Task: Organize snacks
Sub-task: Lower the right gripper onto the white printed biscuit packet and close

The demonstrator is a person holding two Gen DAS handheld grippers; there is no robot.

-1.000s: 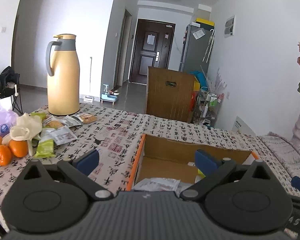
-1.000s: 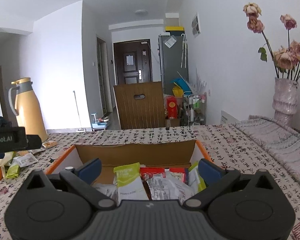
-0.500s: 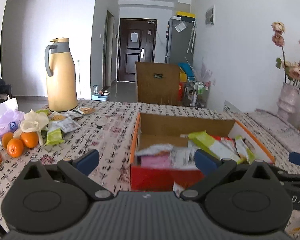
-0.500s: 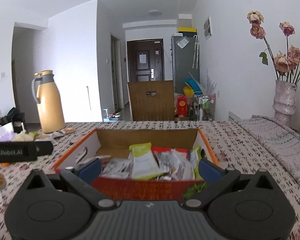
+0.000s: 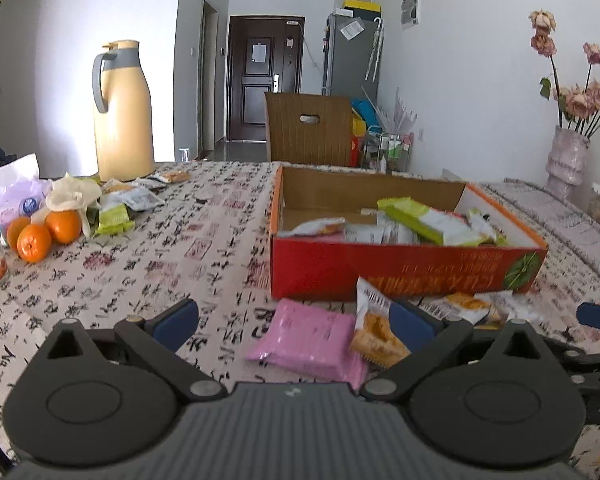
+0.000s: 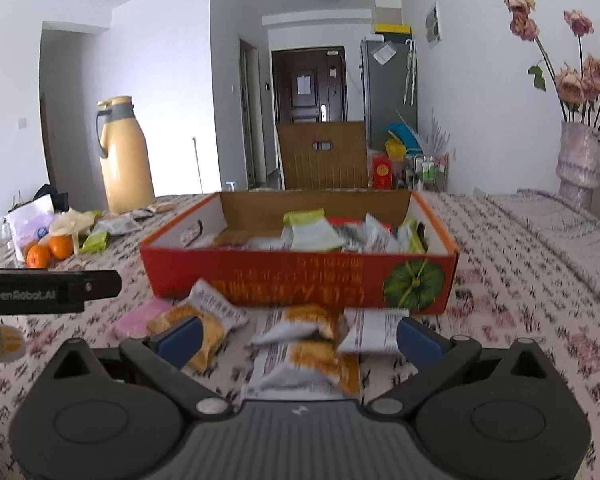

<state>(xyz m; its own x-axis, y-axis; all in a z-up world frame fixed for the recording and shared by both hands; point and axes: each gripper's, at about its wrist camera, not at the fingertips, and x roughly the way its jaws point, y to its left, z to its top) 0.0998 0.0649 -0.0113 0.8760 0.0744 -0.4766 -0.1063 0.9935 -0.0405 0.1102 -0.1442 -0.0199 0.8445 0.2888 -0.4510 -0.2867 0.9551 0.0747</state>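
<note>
A red cardboard box (image 5: pixel 404 268) (image 6: pixel 300 280) holds several snack packets on the patterned tablecloth. In front of it lie a pink packet (image 5: pixel 308 338) (image 6: pixel 136 320) and several white-and-orange packets (image 6: pixel 304 356) (image 5: pixel 374 328). My left gripper (image 5: pixel 294 320) is open, held low over the pink packet. My right gripper (image 6: pixel 298 334) is open above the white-and-orange packets. More packets (image 5: pixel 128 200) lie at the far left beside the flask.
A yellow thermos flask (image 5: pixel 122 112) stands at the back left. Oranges (image 5: pixel 44 232), a purple bag (image 5: pixel 14 196) and a jar sit at the left edge. A vase of dried roses (image 5: pixel 566 160) stands far right. A wooden chair (image 5: pixel 308 128) is behind the table.
Both grippers have pulled back from over the box toward the near table edge. The loose packets in front of the box now show.
</note>
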